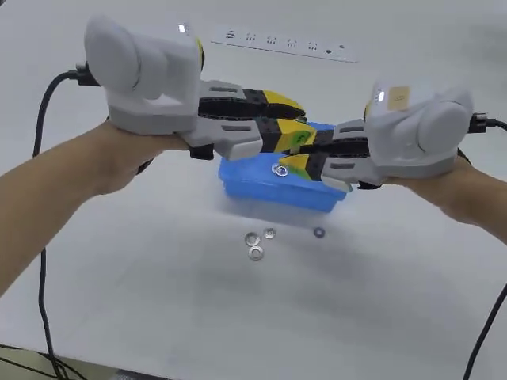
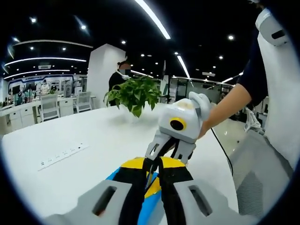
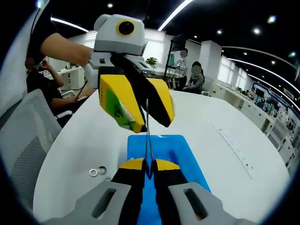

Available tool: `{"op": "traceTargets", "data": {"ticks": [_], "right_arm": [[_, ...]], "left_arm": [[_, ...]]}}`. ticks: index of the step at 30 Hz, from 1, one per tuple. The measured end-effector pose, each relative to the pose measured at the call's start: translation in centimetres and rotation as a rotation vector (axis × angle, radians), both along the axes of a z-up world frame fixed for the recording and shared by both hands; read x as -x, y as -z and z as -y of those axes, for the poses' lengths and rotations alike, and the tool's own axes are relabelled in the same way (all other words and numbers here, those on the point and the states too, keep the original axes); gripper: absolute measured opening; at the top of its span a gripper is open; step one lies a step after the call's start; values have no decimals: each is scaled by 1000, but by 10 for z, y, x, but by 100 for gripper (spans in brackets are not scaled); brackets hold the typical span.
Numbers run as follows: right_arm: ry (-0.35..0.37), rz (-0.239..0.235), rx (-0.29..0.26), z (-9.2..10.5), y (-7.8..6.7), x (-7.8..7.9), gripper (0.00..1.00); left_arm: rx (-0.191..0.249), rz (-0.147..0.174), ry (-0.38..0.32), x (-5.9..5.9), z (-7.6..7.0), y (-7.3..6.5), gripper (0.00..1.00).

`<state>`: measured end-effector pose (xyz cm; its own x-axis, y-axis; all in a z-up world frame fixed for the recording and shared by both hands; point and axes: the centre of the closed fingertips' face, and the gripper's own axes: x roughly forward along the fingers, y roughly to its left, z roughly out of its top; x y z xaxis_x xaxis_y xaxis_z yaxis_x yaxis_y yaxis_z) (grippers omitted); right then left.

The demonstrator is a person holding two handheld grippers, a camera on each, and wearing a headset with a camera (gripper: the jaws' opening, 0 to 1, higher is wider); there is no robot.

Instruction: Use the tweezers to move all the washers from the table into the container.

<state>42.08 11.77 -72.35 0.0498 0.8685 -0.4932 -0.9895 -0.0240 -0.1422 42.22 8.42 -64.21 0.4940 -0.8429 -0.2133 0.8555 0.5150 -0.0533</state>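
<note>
Thin metal tweezers (image 3: 147, 145) run between the two grippers above the blue container (image 1: 261, 188). My left gripper (image 1: 305, 131) comes in from the left, its yellow-tipped jaws shut on the far end of the tweezers. My right gripper (image 1: 289, 165) faces it from the right and is shut on the near end (image 3: 149, 165). Several steel washers (image 1: 255, 253) lie loose on the white table just in front of the container, and they show as a small pair (image 3: 98, 171) left of it. A couple of washers (image 1: 280, 170) rest inside the container.
A white power strip (image 1: 285, 43) lies at the far side of the table. Black cables (image 1: 43, 119) trail from both grippers. A potted plant (image 2: 133, 93) stands at the table's far end, a grey chair (image 3: 28, 140) beside the table, and people sit in the background.
</note>
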Motion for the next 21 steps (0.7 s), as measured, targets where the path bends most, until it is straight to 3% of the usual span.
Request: {"op": "traceTargets", "data": {"ticks": [5,7,8,12,21], "right_arm": [[-14,0,0,-1,-1,2,8],[-26,4,7,-2,0,4,8],[-30,7,8,-3,0,4,8],[-23,9,2,-4,-2,2,9],[2,-10,-3,-6,-5,3,13]], "left_arm": [[-46,-8,95,6,2,0,8],[-95,28,121,7,2,0,7],[-97,20,128,8,4,-1,7],[-142,75,135,5,1,-3,5],[-156,106,137,8,4,-6,4]]}}
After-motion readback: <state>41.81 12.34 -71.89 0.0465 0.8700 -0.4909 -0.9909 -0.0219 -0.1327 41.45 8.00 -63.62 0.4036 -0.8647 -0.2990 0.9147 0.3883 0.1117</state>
